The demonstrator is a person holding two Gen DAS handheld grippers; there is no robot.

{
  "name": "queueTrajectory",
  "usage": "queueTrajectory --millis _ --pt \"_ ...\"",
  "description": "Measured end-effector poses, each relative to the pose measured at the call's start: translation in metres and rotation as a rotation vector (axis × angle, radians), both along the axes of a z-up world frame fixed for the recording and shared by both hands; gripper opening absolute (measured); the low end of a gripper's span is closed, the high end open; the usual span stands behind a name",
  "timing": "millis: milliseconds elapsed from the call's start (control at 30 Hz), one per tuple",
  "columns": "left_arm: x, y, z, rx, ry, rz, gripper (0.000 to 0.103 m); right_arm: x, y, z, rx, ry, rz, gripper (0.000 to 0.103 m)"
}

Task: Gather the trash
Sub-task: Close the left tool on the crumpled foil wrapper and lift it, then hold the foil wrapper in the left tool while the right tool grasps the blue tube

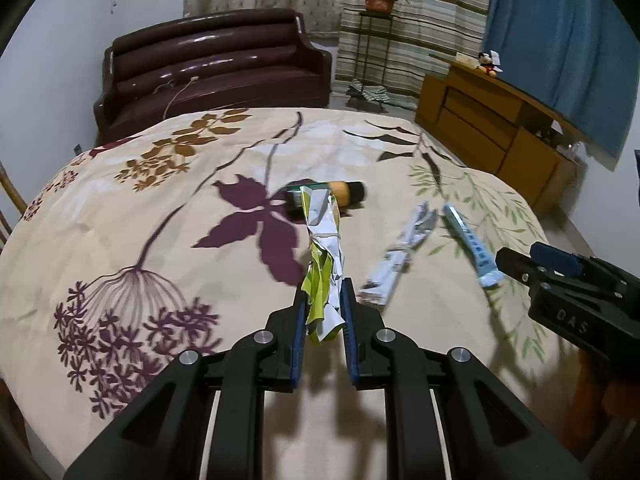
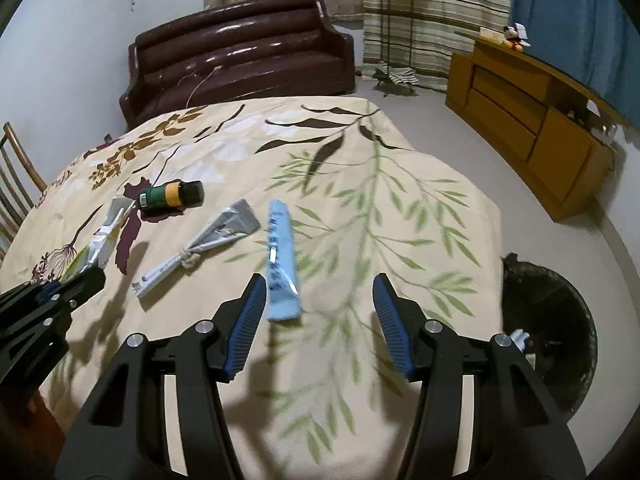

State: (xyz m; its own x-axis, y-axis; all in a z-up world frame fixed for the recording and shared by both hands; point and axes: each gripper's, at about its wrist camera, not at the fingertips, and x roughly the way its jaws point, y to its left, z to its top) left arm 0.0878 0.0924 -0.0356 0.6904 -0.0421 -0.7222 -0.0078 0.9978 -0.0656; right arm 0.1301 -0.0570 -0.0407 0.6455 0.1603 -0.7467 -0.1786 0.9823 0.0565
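Observation:
My left gripper (image 1: 324,288) is shut on a crumpled green and white wrapper (image 1: 324,240), which sticks up and forward from the jaws above the floral tablecloth (image 1: 120,220). Beyond it lies a green and yellow bottle (image 1: 348,194) on its side. A silver wrapper (image 1: 400,256) and a light blue packet (image 1: 472,248) lie to the right. My right gripper (image 2: 319,278) stands open over the cloth. The blue packet (image 2: 282,256) lies just inside its left finger, with neither pad pressing on it. In the right wrist view the left gripper (image 2: 92,280) shows at the left edge.
A dark round bin (image 2: 560,320) stands on the floor past the table's right edge, with some litter inside. A dark leather sofa (image 2: 240,48) is behind the table, a wooden cabinet (image 2: 520,120) stands at the right, and a chair (image 2: 16,184) at the left.

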Motion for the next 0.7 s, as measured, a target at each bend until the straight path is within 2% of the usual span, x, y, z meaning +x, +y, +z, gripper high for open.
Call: queueTrajectory --millis 167,200,333,400,567,700 --pt "-0.002 0.016 -0.003 0.001 -0.002 0.024 0.017 0.012 0.017 -0.006 -0.027 0.021 0.019 0.052" --pt "-0.002 0.018 -0.003 -0.001 -0.001 0.027 0.017 0.013 0.019 -0.008 -0.032 0.026 0.021 0.047" --pt "-0.003 0.025 -0.007 -0.011 0.005 0.034 0.017 0.019 0.024 -0.015 -0.044 0.055 0.025 0.043" --pt "-0.004 0.026 -0.008 -0.015 0.007 0.034 0.017 0.021 0.026 -0.018 -0.050 0.065 0.025 0.031" --pt "-0.005 0.033 -0.011 -0.027 0.008 0.047 0.017 0.021 0.029 -0.019 -0.082 0.056 0.018 0.019" --pt "-0.009 0.038 -0.010 -0.031 0.007 0.062 0.017 0.020 0.026 -0.019 -0.070 0.058 0.012 0.018"
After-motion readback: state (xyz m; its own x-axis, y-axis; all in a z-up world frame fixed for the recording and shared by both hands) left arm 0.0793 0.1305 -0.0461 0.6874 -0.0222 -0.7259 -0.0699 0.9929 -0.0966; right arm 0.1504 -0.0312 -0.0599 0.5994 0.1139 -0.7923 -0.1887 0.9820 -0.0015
